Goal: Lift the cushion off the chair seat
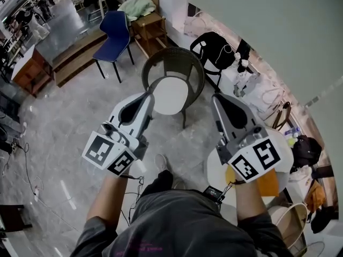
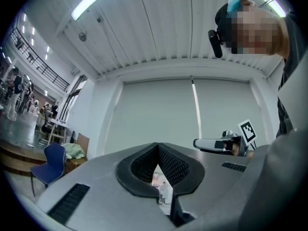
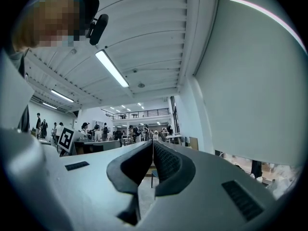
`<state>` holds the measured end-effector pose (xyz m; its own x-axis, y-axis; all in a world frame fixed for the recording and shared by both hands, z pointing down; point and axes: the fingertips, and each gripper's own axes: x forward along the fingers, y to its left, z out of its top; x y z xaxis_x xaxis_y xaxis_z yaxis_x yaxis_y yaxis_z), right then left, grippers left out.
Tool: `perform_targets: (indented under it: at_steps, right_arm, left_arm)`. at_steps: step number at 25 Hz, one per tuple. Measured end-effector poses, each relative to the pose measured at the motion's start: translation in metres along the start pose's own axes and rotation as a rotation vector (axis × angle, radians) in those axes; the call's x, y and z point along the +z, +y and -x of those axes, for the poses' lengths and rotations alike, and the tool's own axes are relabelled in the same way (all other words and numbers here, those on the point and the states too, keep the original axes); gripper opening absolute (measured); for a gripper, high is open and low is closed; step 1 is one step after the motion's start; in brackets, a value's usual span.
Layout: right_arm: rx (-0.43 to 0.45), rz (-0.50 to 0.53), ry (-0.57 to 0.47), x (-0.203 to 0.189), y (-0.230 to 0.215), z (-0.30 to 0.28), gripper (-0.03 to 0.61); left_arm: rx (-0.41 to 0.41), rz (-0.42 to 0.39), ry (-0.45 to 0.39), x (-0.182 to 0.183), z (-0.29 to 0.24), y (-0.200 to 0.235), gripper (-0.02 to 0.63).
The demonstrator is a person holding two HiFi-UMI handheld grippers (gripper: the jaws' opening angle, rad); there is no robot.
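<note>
A round white cushion (image 1: pixel 170 95) lies on the seat of a dark wicker chair (image 1: pixel 174 64) in the middle of the head view. My left gripper (image 1: pixel 149 95) is held in the air at the cushion's left edge as seen from above, jaws shut and empty. My right gripper (image 1: pixel 215 98) hovers just right of the chair, also shut with nothing in it. In the left gripper view the shut left gripper (image 2: pixel 157 148) points at a pale wall, and the right gripper (image 2: pixel 211 144) shows beside it. The right gripper view has the right gripper (image 3: pixel 152 143) shut and aimed across the hall.
A blue chair (image 1: pixel 114 35) and a wooden table (image 1: pixel 150 25) stand behind the wicker chair. A black chair (image 1: pixel 217 50) and bags (image 1: pixel 257 90) line the wall on the right. A round white table (image 1: pixel 222 170) stands below my right hand. Grey tiled floor (image 1: pixel 64 138) spreads left.
</note>
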<state>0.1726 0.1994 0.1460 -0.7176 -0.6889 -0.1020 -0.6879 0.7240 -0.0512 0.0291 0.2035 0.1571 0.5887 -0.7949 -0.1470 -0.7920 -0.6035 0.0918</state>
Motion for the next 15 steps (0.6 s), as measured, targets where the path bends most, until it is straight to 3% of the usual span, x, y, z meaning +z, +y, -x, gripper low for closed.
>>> perform_targets:
  at_steps: [15]
  right_arm:
    - [-0.059, -0.061, 0.089, -0.057, -0.059, -0.144, 0.014]
  left_arm:
    - [-0.010, 0.098, 0.066, -0.045, -0.066, 0.152, 0.009]
